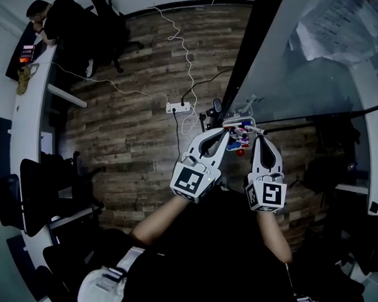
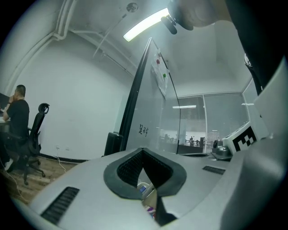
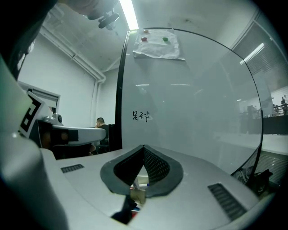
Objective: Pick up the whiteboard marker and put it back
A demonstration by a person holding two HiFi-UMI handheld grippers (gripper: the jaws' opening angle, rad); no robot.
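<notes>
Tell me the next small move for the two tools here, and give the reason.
Probably open the right tool where it is, beside the cluster of coloured whiteboard markers at the foot of the large glass whiteboard. Its jaws stand together with nothing gripped, as do those of the left tool. Both tips already sit at the markers, so neither can take one until it opens.
</notes>
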